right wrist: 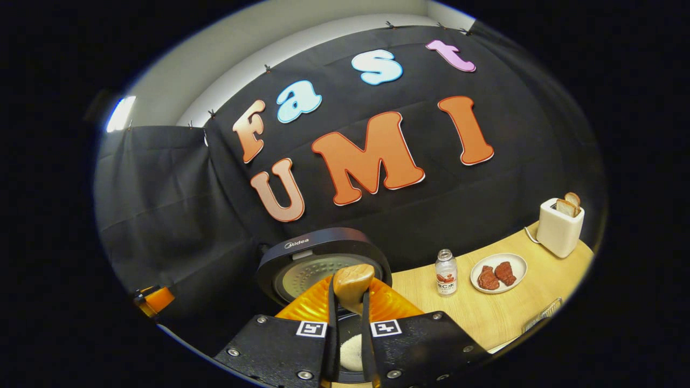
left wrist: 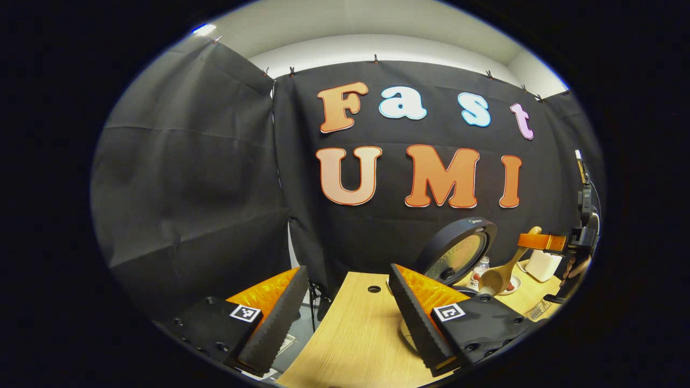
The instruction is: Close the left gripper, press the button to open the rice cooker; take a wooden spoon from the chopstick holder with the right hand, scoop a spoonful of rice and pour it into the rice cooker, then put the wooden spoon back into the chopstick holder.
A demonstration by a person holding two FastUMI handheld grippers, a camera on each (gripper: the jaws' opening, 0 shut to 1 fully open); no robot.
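Your left gripper [left wrist: 345, 318] hangs above the near end of the pale wooden bench [left wrist: 356, 345] with its jaws spread wide and nothing between them. In the left gripper view, past its right finger, the round dark rice cooker [left wrist: 458, 253] stands with its lid tipped up and open, the pale inner face of the lid turned toward you. Just to the right of that lid, your right gripper [left wrist: 544, 242] holds the light wooden spoon [left wrist: 501, 275] by its handle, the bowl of the spoon slanting down toward the cooker. In the right gripper view, the jaws of that gripper are narrow and clamped on the spoon's handle, whose rounded end rises between the fingers in front of the raised lid. Below it, between the fingers, a patch of white rice [right wrist: 351, 351] shows inside the dark pot. Farther right on the bench stand a small clear bottle with a red label [right wrist: 446, 272], a white plate carrying two reddish pieces of food [right wrist: 498, 274], and a cream toaster with slices of toast in its slots [right wrist: 560, 226] near the far edge.
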